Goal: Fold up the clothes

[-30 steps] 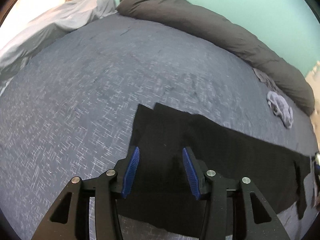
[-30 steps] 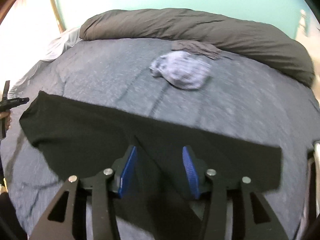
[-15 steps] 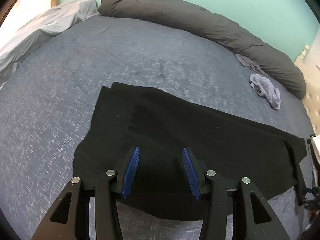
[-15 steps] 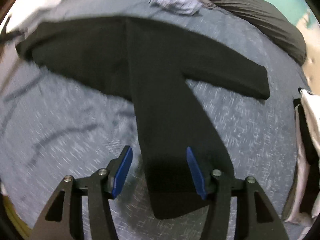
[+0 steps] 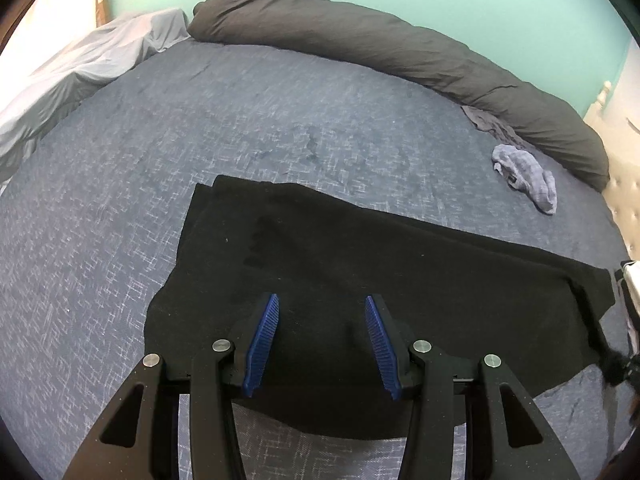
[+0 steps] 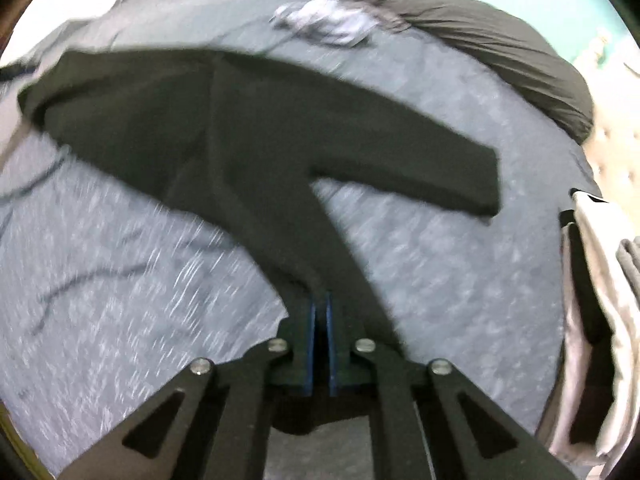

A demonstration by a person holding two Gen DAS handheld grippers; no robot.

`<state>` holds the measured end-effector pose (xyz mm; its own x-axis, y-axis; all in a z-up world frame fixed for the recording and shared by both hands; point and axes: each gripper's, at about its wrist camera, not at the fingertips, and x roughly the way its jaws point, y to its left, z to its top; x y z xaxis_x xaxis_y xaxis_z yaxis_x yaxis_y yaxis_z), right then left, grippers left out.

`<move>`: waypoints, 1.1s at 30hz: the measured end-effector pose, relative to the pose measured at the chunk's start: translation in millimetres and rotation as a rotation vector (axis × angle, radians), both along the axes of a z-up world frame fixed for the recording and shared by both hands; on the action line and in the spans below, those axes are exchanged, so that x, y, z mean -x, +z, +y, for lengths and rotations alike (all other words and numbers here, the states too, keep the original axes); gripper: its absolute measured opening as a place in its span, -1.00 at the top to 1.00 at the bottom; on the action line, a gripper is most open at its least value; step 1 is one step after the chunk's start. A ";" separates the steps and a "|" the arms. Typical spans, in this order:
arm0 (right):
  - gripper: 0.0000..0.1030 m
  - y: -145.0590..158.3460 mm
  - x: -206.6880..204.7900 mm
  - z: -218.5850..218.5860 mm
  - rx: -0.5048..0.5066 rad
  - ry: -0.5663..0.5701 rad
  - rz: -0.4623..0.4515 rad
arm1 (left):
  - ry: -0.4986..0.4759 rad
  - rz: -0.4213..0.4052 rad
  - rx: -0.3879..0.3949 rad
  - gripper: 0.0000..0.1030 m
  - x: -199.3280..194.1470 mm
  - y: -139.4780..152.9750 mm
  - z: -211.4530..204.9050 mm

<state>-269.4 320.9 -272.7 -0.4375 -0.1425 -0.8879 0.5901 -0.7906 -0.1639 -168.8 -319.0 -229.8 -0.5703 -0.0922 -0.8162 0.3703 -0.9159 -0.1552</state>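
Since a second ago we are seeing the right gripper [image 6: 319, 308] drop from above the middle of the black garment [image 6: 256, 128] down to the end of the long strip that runs toward us, and its jaws have just been closing; they are now pressed together on that strip, the blue pads nearly meeting with dark cloth pinched between them. The left gripper [image 5: 322, 334] has drifted across the garment's near edge, and its jaws are standing spread, apart from each other, with the black garment [image 5: 360, 264] lying flat beneath them; we cannot tell whether the tips are touching the cloth.

In the right wrist view the garment is lying in a T shape on the blue-grey bedspread [image 6: 120, 264]: a broad band crossing the far side and one strip coming down to the pinching pads. The picture is blurring.

In the left wrist view the garment's left edge is ending well short of the bed's side, leaving open bedspread [image 5: 100, 240] on the left and beyond the far hem. A small grey-blue garment [image 5: 528, 176] is lying well apart near the long dark bolster [image 5: 380, 48] along the far edge. A pale sheet [image 5: 80, 76] is bunching at the far left. Light clothing [image 6: 596, 280] is hanging at the right edge.
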 end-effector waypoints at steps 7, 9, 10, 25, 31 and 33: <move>0.92 41.4 77.6 28.1 0.033 -0.088 0.067 | 0.031 0.008 -0.028 0.04 4.2 -8.0 -7.2; 0.93 46.2 99.7 31.2 0.032 -0.109 0.070 | 0.034 0.006 -0.028 0.04 5.7 -9.2 -8.0; 0.93 48.5 110.9 32.0 0.028 -0.118 0.074 | 0.033 0.005 -0.024 0.04 6.1 -9.5 -8.2; 0.91 13.4 221.9 14.3 -0.010 -0.173 -0.043 | 0.000 0.001 0.013 0.04 13.2 -16.7 -6.0; 0.31 11.7 221.2 35.7 0.080 -0.238 0.012 | -0.017 0.001 -0.003 0.04 14.7 -26.8 1.7; 0.17 15.7 215.1 55.2 0.170 -0.289 0.019 | -0.020 0.000 -0.008 0.04 15.5 -30.3 2.8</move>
<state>-484.5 376.1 -257.0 -0.4976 -0.1555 -0.8534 0.3356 -0.9417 -0.0241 -184.3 -316.3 -260.0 -0.5719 -0.0740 -0.8170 0.3515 -0.9220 -0.1626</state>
